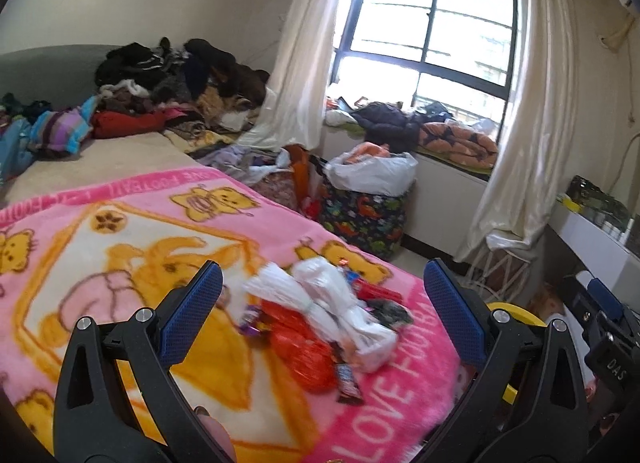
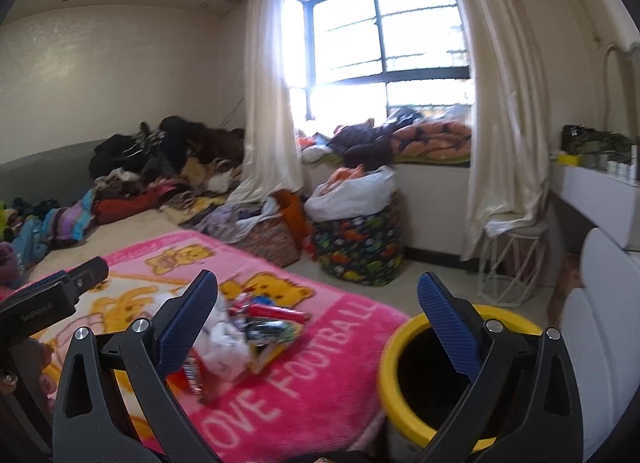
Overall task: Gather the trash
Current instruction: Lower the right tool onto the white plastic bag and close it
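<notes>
Crinkly wrappers and a twisted white plastic bag (image 1: 344, 315) heaped on the fuzzy pink blanket (image 1: 120, 247) (near right corner). Left gripper (image 1: 320, 307) and right gripper (image 2: 316, 313) both spread wide, empty. Round yellow-rimmed bin (image 2: 404, 347) just right of the bed.

Bed (image 1: 100, 161) covered at its near end by a pink blanket (image 1: 120, 247) printed with yellow bears and white lettering. On the blanket, near its lettered edge, lies a cluster of trash: crumpled white plastic bags (image 1: 340, 303), a red foil wrapper (image 1: 300, 347), a dark candy-bar wrapper (image 1: 347, 379) and a red tube (image 2: 276, 310). Beyond the blanket the bare beige mattress surface carries a pile of dark and coloured clothes (image 1: 168, 83) against the far wall.
</notes>
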